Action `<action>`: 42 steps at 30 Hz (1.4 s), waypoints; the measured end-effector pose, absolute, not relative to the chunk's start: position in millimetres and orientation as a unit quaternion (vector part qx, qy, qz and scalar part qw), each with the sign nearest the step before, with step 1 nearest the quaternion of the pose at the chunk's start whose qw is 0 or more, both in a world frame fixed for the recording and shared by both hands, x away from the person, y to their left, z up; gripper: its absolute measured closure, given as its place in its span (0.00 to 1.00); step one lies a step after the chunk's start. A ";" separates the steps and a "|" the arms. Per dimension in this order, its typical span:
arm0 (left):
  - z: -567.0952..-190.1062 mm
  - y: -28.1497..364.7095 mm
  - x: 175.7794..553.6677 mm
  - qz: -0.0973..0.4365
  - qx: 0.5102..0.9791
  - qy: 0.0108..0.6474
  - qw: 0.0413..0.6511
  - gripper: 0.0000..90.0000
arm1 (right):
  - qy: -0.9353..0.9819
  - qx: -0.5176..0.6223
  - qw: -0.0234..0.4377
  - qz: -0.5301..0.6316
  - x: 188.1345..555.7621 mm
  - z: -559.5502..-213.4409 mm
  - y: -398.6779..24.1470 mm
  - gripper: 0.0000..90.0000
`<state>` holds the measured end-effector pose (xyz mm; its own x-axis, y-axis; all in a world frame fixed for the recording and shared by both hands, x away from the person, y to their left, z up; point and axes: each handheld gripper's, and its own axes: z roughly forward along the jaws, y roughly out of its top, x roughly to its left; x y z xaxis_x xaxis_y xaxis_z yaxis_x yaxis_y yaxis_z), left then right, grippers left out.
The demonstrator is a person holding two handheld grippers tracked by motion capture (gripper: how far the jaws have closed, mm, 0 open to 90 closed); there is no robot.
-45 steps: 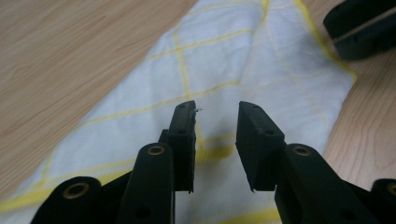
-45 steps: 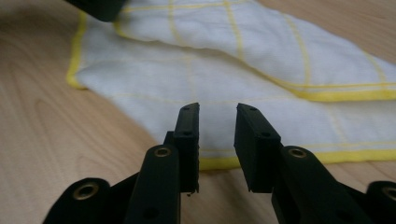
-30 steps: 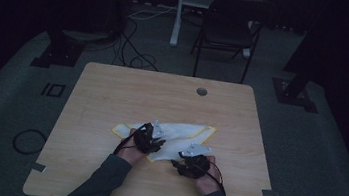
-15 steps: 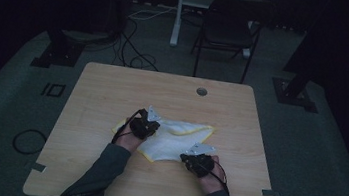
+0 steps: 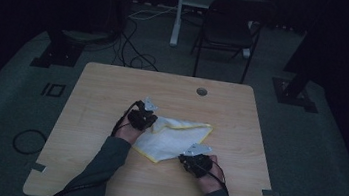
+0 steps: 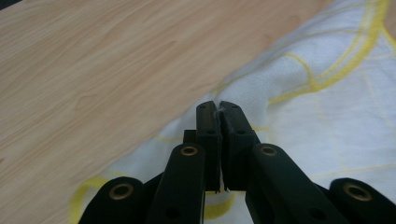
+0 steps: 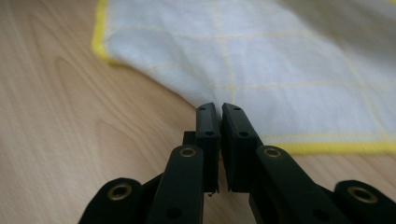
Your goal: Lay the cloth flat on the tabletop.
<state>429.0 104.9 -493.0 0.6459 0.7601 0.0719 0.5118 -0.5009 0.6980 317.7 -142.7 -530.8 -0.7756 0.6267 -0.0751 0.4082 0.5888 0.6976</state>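
Note:
A white cloth (image 5: 172,138) with yellow edging lies on the wooden table (image 5: 103,89), drawn into a flat triangle between my two hands. My left gripper (image 5: 152,121) is at the cloth's far left corner. In the left gripper view its jaws (image 6: 218,106) are shut, with a pinch of white cloth (image 6: 327,116) caught at their tips. My right gripper (image 5: 185,155) is at the cloth's near right edge. In the right gripper view its jaws (image 7: 218,107) are closed where the cloth (image 7: 280,60) and its yellow hem run under the tips.
A small round grommet hole (image 5: 202,91) sits near the table's far edge. Beyond the table stand a dark folding chair (image 5: 228,31) and a white post (image 5: 178,13), with cables (image 5: 132,52) on the floor. Bare wood surrounds the cloth.
My left hand has moved away from me up the table with the cloth's corner. The bunched cloth is now drawn flatter. The right hand has stayed nearly in place.

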 end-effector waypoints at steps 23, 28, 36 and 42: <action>-506.1 163.1 435.8 0.163 0.814 0.453 0.324 0.89 | 0.848 0.365 0.189 0.336 331.1 -517.7 -204.9 0.97; -499.3 152.8 419.5 0.164 0.829 0.409 0.344 0.81 | 0.848 0.366 0.190 0.333 331.1 -518.4 -203.4 0.97; -505.7 124.9 407.0 0.163 0.854 0.360 0.339 0.65 | 0.848 0.365 0.190 0.333 330.6 -519.1 -202.7 0.96; -519.1 109.6 406.5 0.205 0.872 0.347 0.276 0.56 | 0.848 0.365 0.190 0.336 330.3 -518.7 -203.0 0.96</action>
<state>406.5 109.6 -519.1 0.6749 0.7189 0.1666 0.4922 -0.6067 0.6242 330.3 -203.0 -518.7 -0.6620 0.7455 -0.0769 0.4906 0.5087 0.7075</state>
